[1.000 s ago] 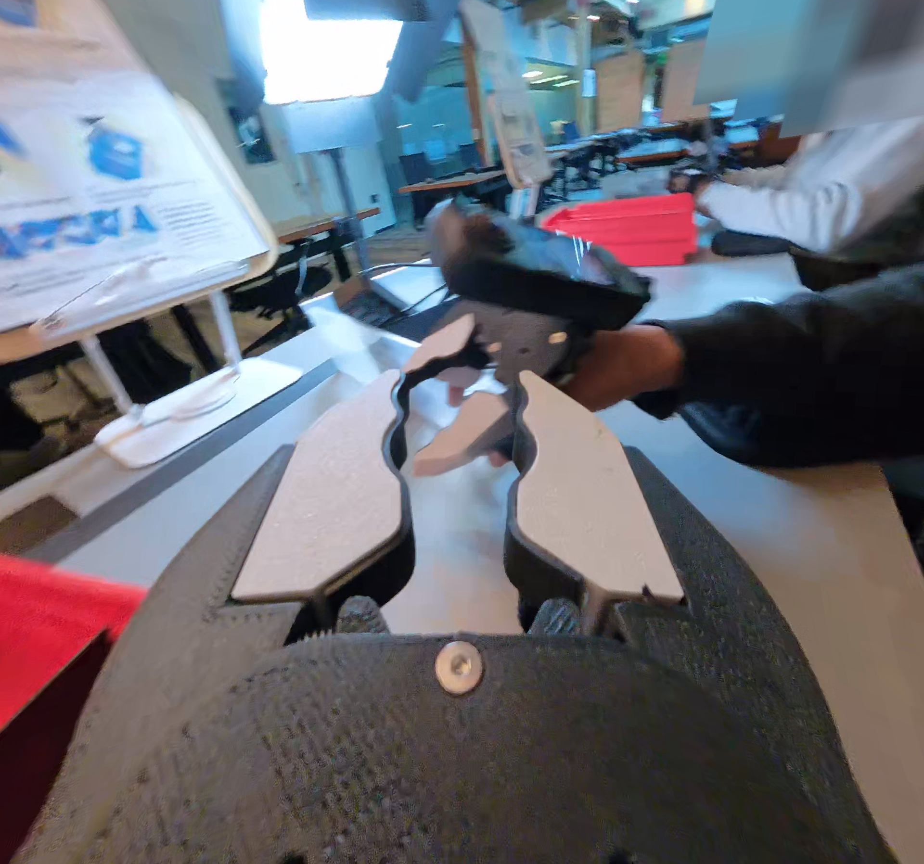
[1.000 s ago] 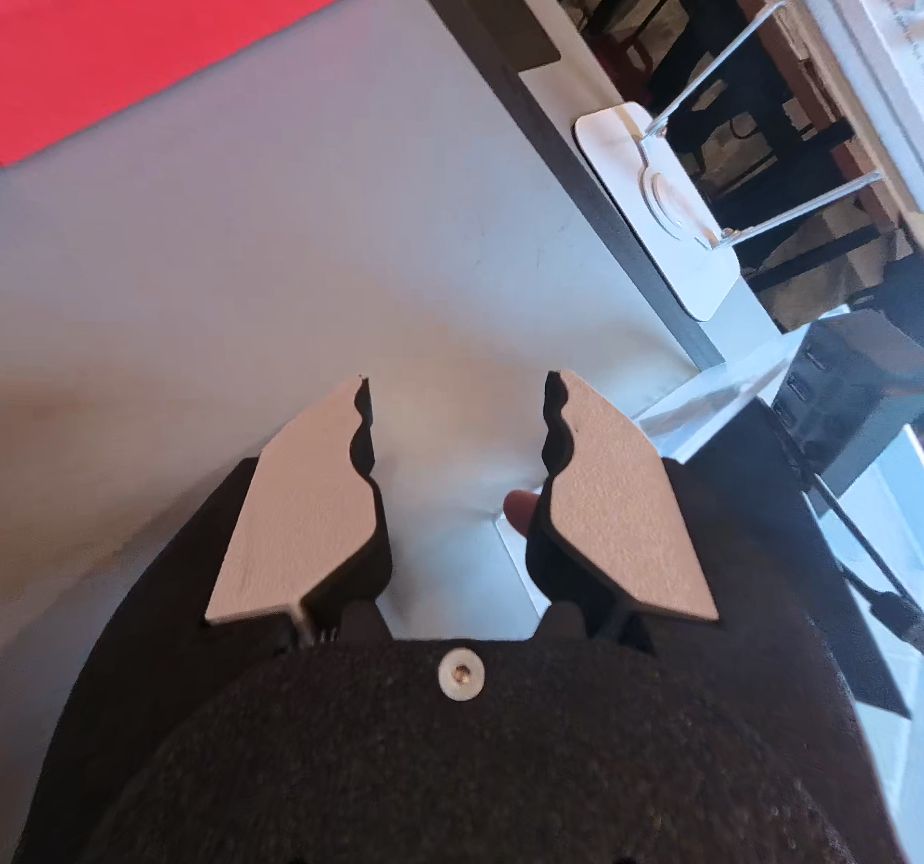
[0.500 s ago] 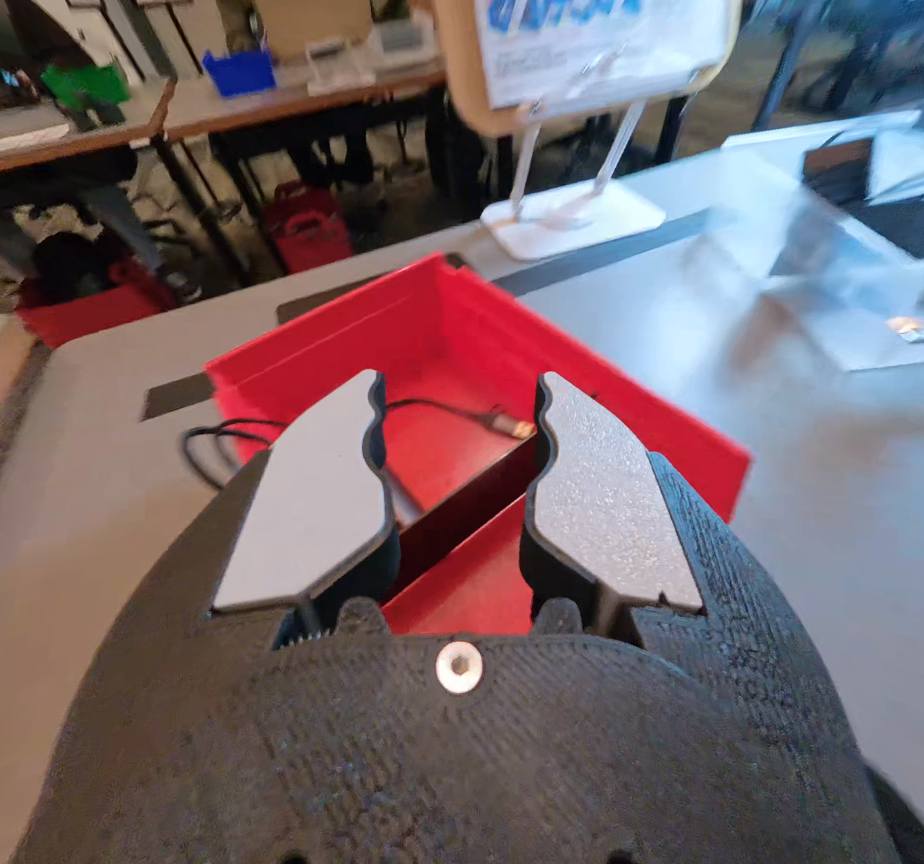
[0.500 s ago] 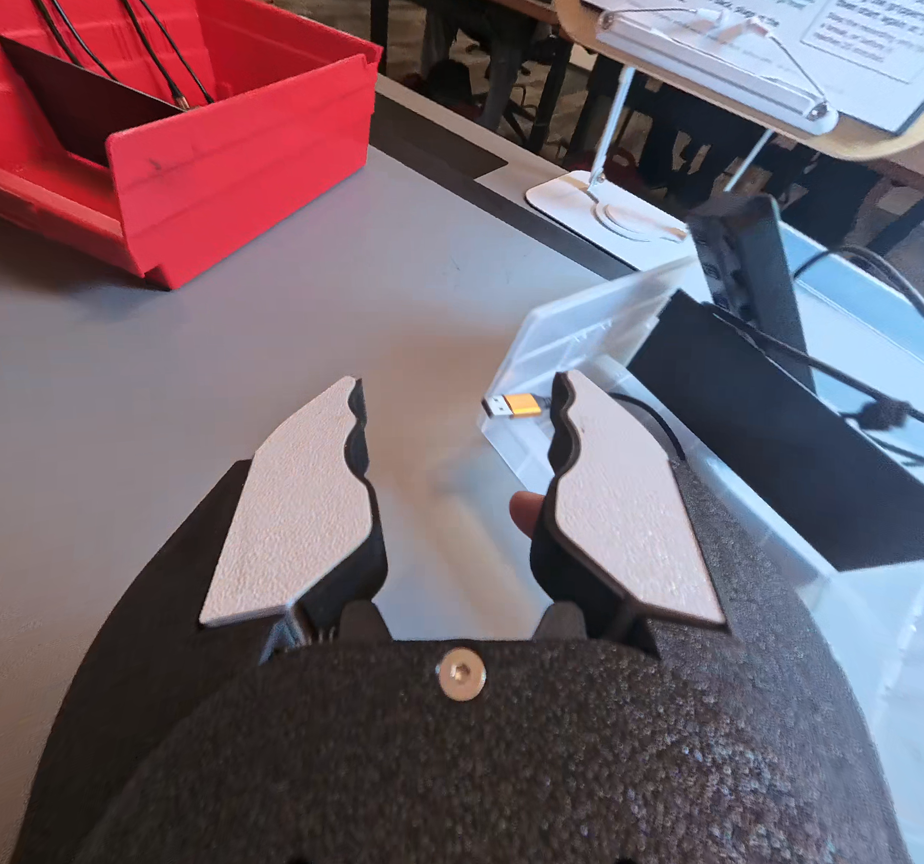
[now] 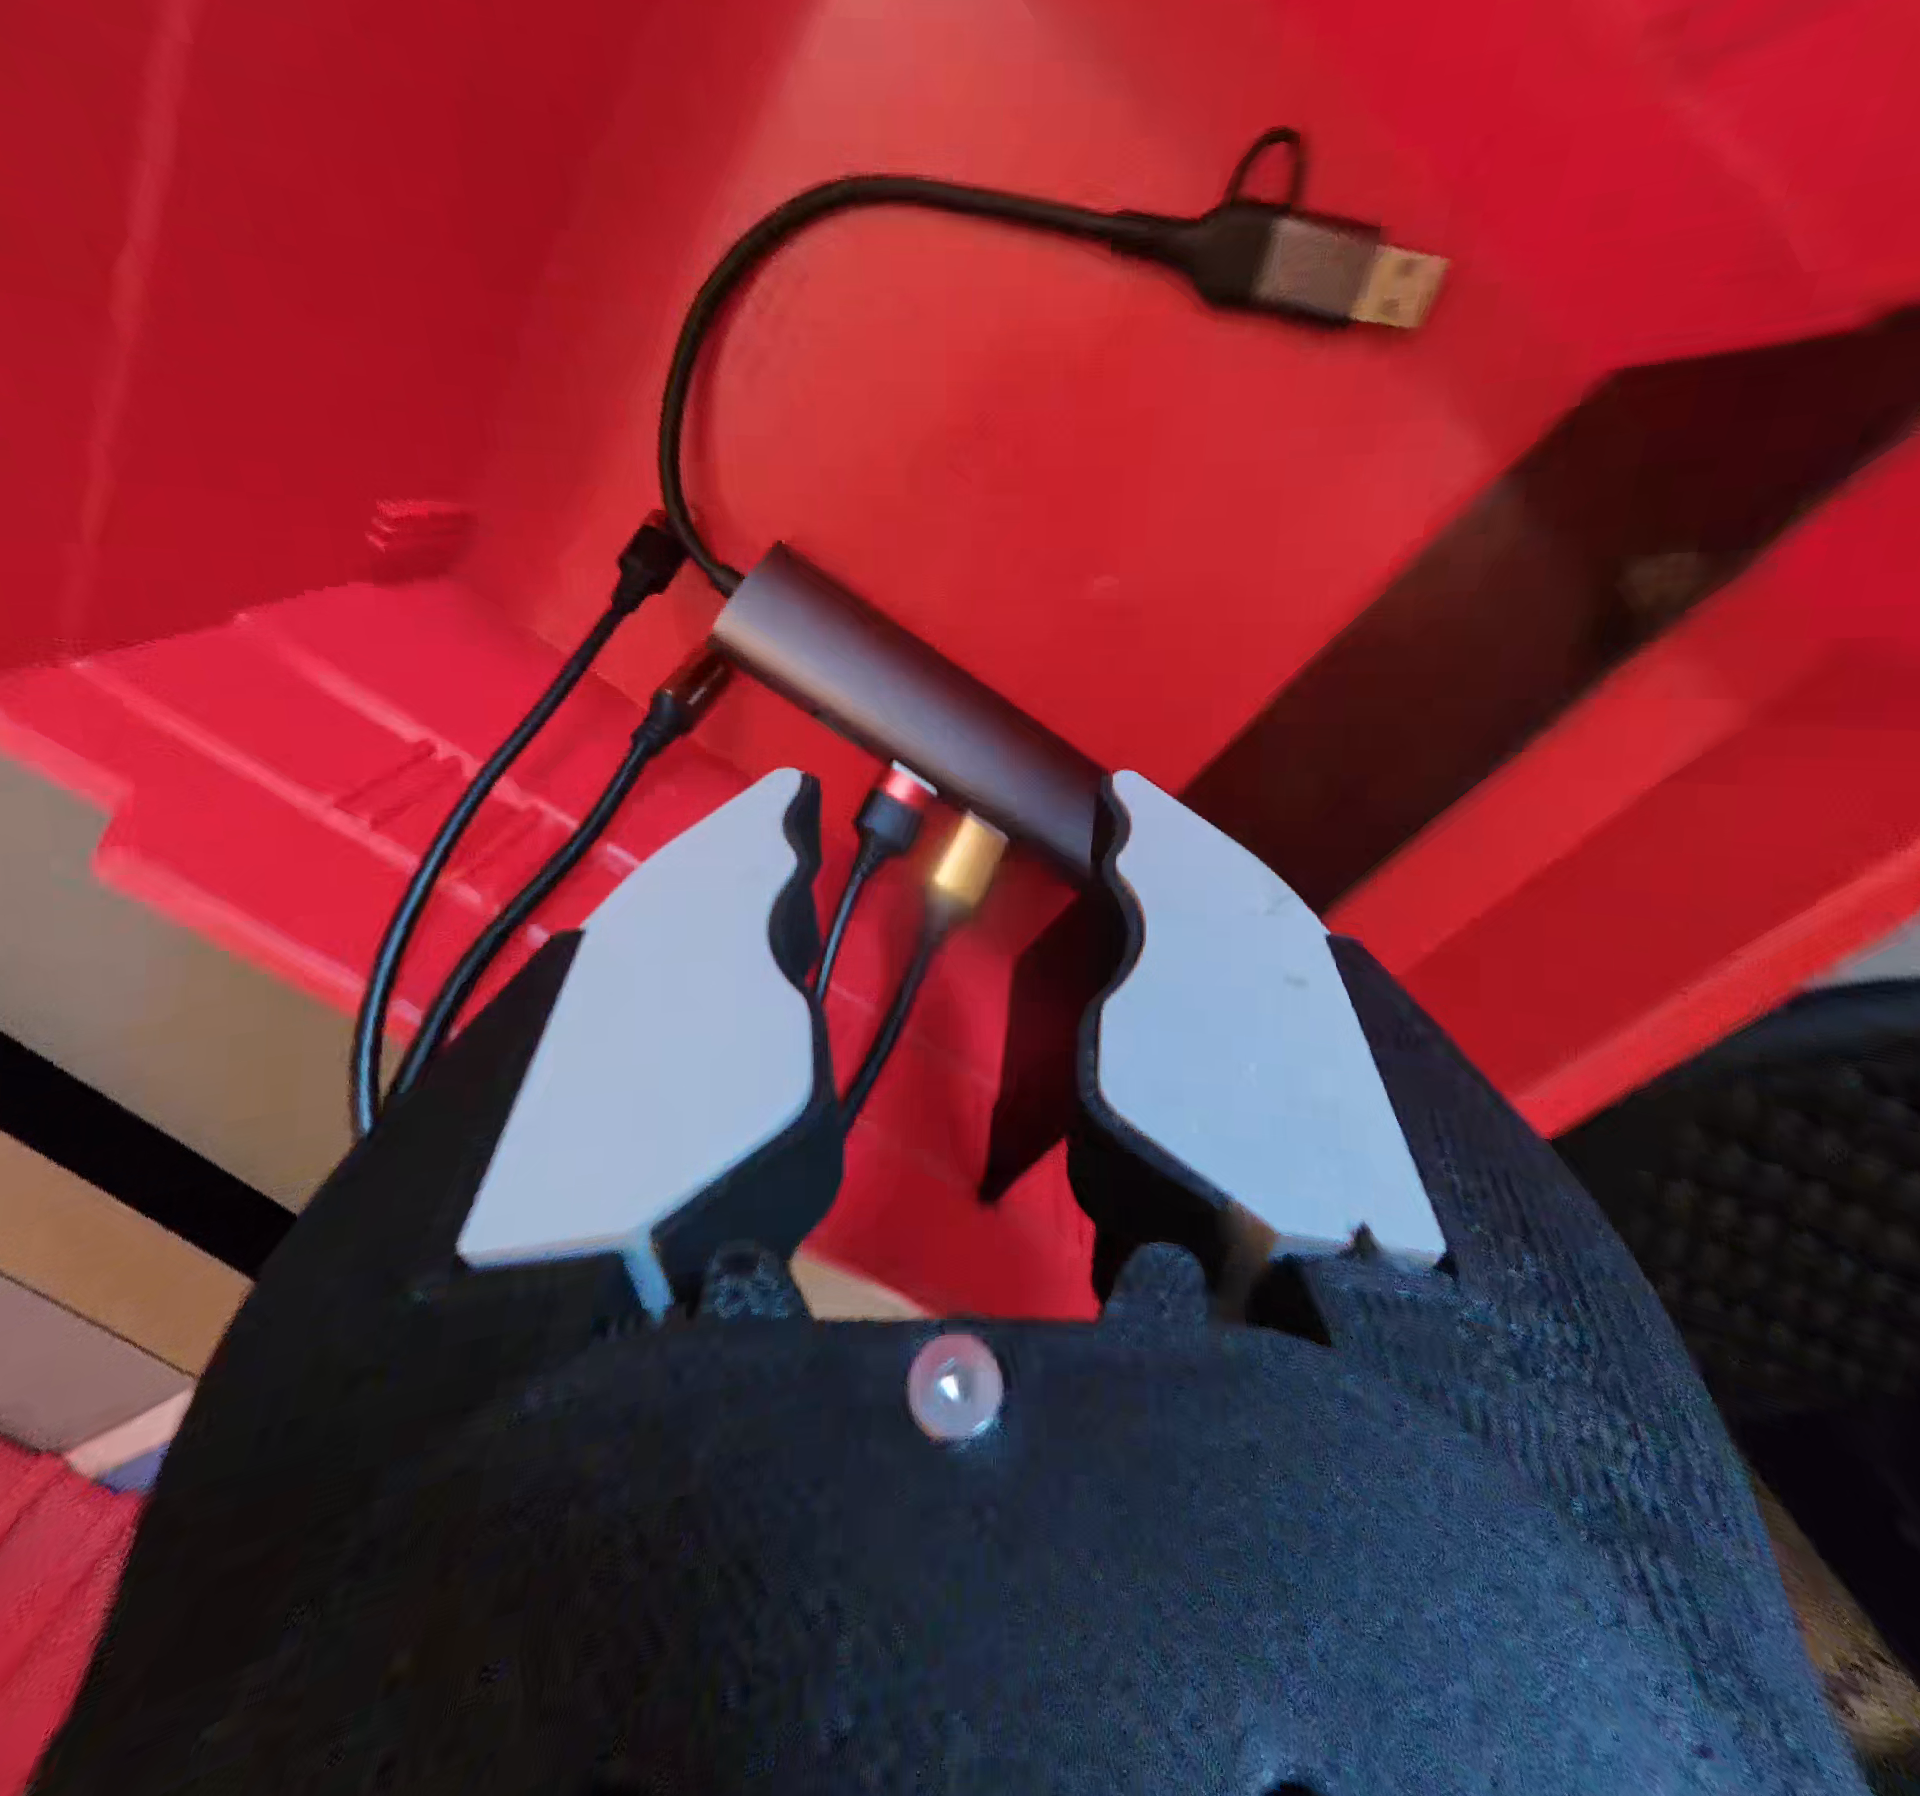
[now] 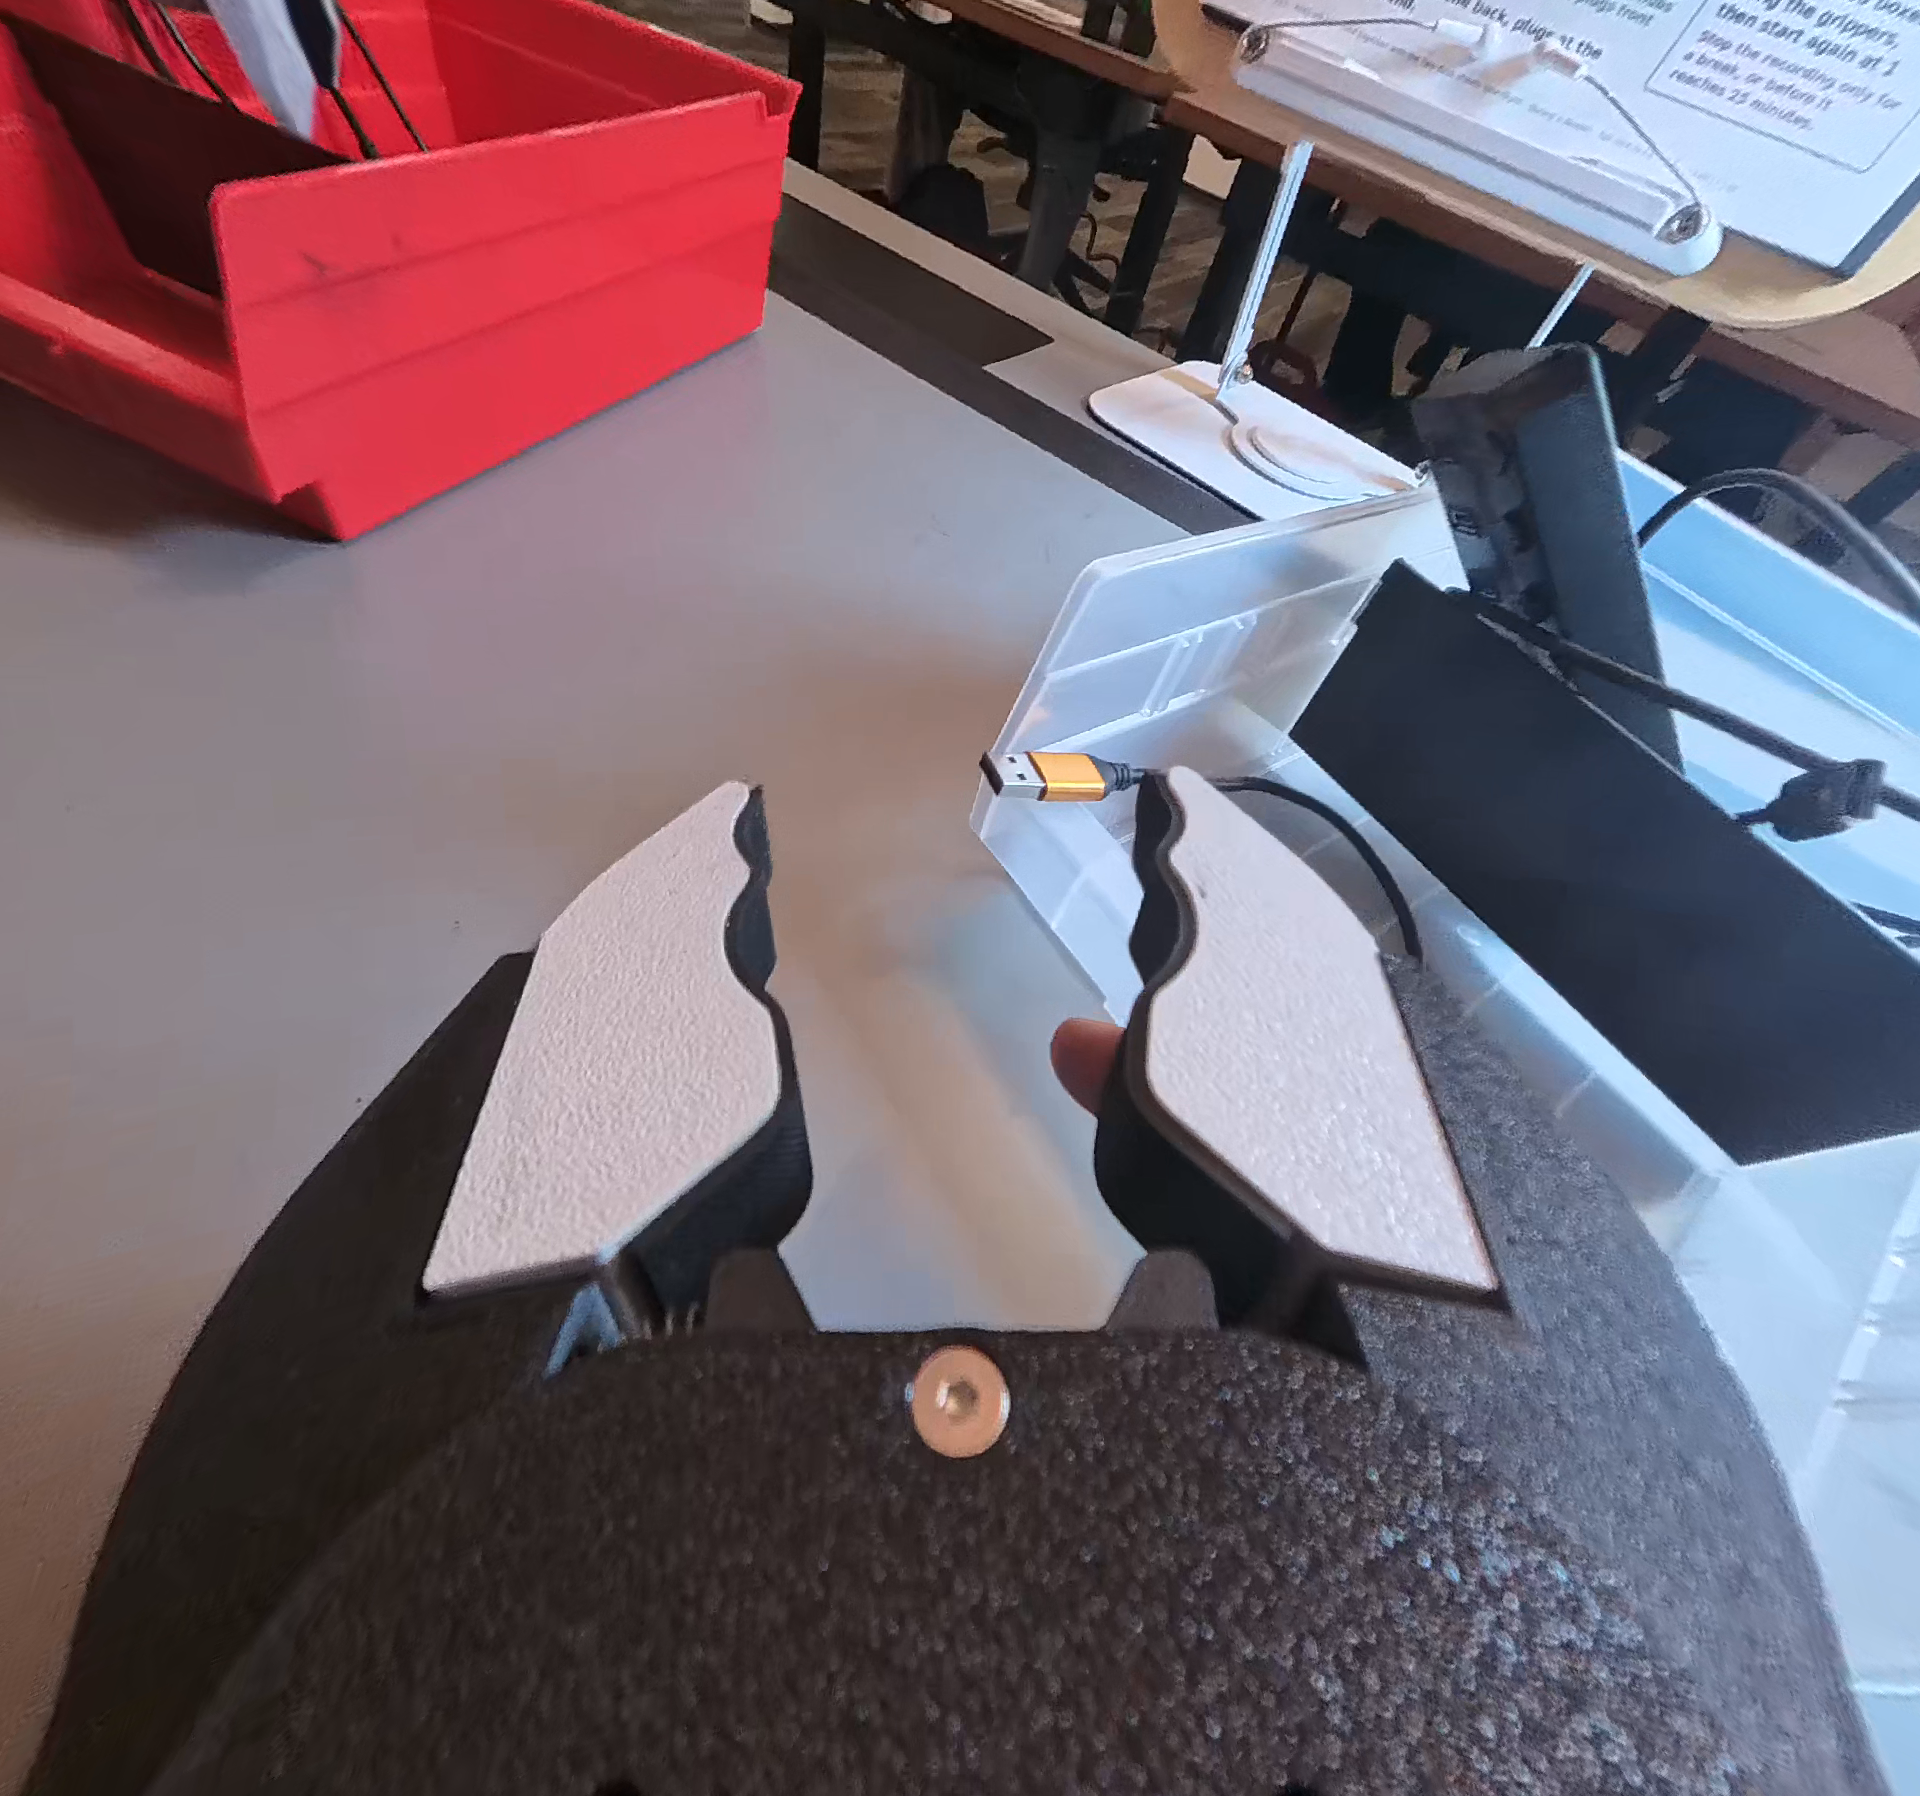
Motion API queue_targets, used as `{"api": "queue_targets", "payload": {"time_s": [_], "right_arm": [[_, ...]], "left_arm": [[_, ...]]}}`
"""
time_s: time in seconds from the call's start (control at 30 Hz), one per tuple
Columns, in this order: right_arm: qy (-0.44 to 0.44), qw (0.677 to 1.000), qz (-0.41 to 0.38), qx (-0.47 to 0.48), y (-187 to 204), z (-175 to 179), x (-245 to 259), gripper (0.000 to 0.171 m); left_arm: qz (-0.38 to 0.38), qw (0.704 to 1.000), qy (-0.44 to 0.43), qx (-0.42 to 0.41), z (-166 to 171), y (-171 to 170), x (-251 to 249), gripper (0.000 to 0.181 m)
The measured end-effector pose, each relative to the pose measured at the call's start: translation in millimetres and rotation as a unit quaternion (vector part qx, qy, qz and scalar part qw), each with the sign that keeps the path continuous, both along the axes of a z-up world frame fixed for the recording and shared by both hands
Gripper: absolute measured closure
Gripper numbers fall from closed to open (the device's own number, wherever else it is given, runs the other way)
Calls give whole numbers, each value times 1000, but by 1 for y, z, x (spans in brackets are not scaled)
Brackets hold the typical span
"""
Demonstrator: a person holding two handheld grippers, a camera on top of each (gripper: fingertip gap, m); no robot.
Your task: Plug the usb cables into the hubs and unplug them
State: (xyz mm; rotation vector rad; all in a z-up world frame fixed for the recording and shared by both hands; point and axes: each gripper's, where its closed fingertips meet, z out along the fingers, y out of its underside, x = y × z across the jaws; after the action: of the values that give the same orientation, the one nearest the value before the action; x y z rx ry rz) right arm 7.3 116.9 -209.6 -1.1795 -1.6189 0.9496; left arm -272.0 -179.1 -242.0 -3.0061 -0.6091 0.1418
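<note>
In the left wrist view my left gripper point(image 5: 956, 811) is open inside the red bin point(image 5: 416, 188). A grey USB hub point(image 5: 894, 697) lies just beyond its tips, with its near end against the right fingertip point(image 5: 1127, 811). Several cables are plugged into the hub: a gold plug point(image 5: 966, 863) and a red-collared plug point(image 5: 899, 801) sit between the fingers. The hub's own lead ends in a loose plug point(image 5: 1340, 276). My right gripper point(image 6: 954, 796) is open and empty over the grey table. A gold USB plug point(image 6: 1044, 775) sticks out over the clear bin's edge beside its right fingertip point(image 6: 1158, 801).
The red bin point(image 6: 499, 292) stands at the back left, with the left gripper point(image 6: 260, 1) reaching into it. The clear bin point(image 6: 1195, 645) on the right holds a black divider point(image 6: 1610, 863) and a black hub point(image 6: 1538, 499). A paper stand point(image 6: 1247, 427) is behind. There is about 40 cm between the tips of the two grippers.
My left gripper has dropped into the red bin and closed in on the grey hub. My right gripper has stayed open near the gold plug, almost still.
</note>
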Motion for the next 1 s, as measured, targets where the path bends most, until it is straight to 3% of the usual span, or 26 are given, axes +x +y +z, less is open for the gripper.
{"api": "queue_targets", "payload": {"time_s": [0.03,0.13,0.3,0.4,0.5,0.6,0.73,1.0], "right_arm": [[-2,1000,2,0,0,-1,1,104],[-7,1000,4,-4,1,-5,3,105],[-12,1000,10,-19,2,-6,5,107],[-11,1000,16,-18,1,-6,5,109],[-7,1000,20,-11,-1,-4,7,110],[-4,1000,23,-6,-3,-3,8,112],[4,1000,31,2,-7,-1,8,113],[24,998,64,-1,-27,18,-1,113]], "left_arm": [[15,1000,-6,-26,-10,-1,-6,131],[60,993,-20,-98,-34,-11,-21,125],[85,987,-36,-135,-52,-11,-25,126],[69,990,-23,-118,-51,-6,-28,129],[48,996,-15,-68,-41,4,-28,145],[31,1000,-1,1,-14,14,-27,154],[9,992,33,123,47,27,-22,167],[-90,926,116,347,165,64,44,167]]}}
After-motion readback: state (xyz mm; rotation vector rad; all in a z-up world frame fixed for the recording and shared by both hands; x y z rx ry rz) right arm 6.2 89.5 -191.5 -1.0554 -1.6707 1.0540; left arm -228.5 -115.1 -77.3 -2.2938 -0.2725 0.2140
